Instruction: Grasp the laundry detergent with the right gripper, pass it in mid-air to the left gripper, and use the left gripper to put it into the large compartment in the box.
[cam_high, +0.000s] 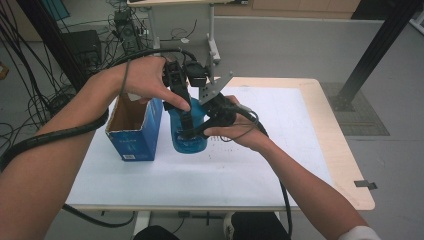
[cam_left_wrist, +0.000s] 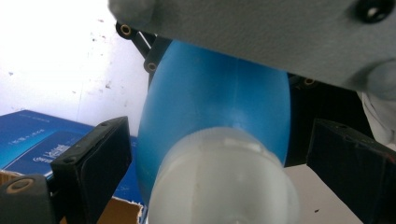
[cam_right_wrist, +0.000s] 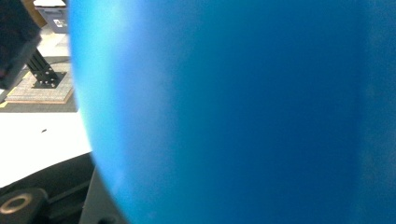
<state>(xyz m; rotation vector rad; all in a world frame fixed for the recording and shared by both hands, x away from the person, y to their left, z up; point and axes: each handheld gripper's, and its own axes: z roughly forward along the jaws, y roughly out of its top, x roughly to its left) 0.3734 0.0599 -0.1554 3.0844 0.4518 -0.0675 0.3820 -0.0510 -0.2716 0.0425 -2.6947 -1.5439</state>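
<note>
Blue bottle (cam_right_wrist: 233, 112) | right tool (cam_high: 200, 131) clamped on it | upright beside box (cam_high: 135, 135)

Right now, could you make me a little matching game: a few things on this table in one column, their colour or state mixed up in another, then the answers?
Things:
1. bottle
2. bottle cap
3. box
4. table

Descriptions:
A. open at the top, blue with a brown inside
B. whitish, translucent
C. white top with a pale wooden edge
D. blue, gripped by the right hand-held gripper

Pairs: 1-D, 2-B, 3-A, 4-C
</note>
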